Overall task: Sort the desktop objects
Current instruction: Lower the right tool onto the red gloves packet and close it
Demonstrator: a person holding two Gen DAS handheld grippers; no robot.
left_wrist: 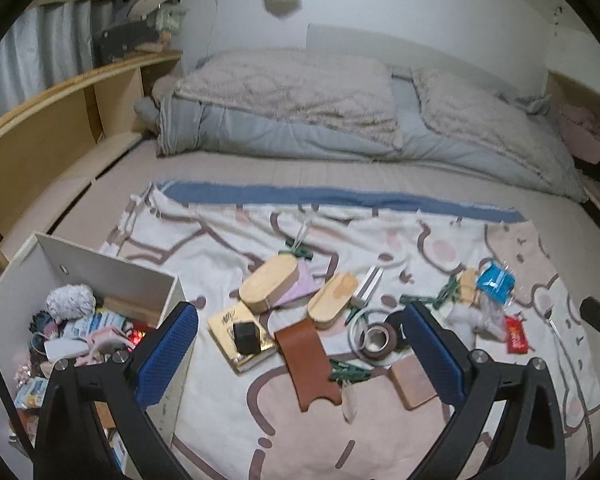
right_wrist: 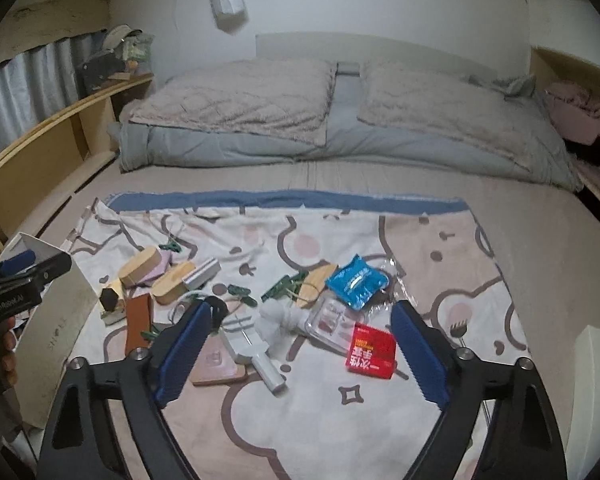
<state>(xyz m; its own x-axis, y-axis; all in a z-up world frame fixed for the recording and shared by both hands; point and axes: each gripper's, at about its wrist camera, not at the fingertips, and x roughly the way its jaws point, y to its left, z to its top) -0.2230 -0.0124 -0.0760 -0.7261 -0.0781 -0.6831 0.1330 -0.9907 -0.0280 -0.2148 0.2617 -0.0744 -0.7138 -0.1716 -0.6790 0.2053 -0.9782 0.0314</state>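
- Left wrist view: the left gripper [left_wrist: 300, 364] was held over the patterned cloth [left_wrist: 380, 240] spread on the bed [left_wrist: 260, 172], its jaws spread wide with nothing between the ribbed blue pads.
- It was judged to be poised over the clutter so that one piece could be chosen for the white box [left_wrist: 112, 268] just to its left, already heaped with soft and packaged oddments.
- Framed between the jaws were a flat brown leather strip [left_wrist: 306, 364], a small black cube [left_wrist: 247, 336] resting on a yellowish book [left_wrist: 240, 340], and a roll of dark tape [left_wrist: 380, 338] with a shiny core.
- Farther off, two smooth oval wooden boxes [left_wrist: 268, 284] were seen, a lilac sheet tucked between them, and green clips [left_wrist: 348, 372] scattered about.
- A plain wooden block [left_wrist: 414, 386] was seen near the right pad.

- Right wrist view: the right gripper [right_wrist: 300, 354] was likewise hovering with jaws fully apart and nothing held, aimed at the right-hand part of the spread.
- Between the jaws lay a red carton [right_wrist: 370, 348] with printed white characters, a clear plastic tray [right_wrist: 328, 318], a white handheld fan [right_wrist: 256, 344] and a pale pink coaster-like tile [right_wrist: 216, 364].
- A crinkled blue foil packet [right_wrist: 356, 282] was seen beyond them, on glossy clear wrapping.
- The soft cloth was judged to give under pressure, so thin flat pieces may be awkward to pinch.
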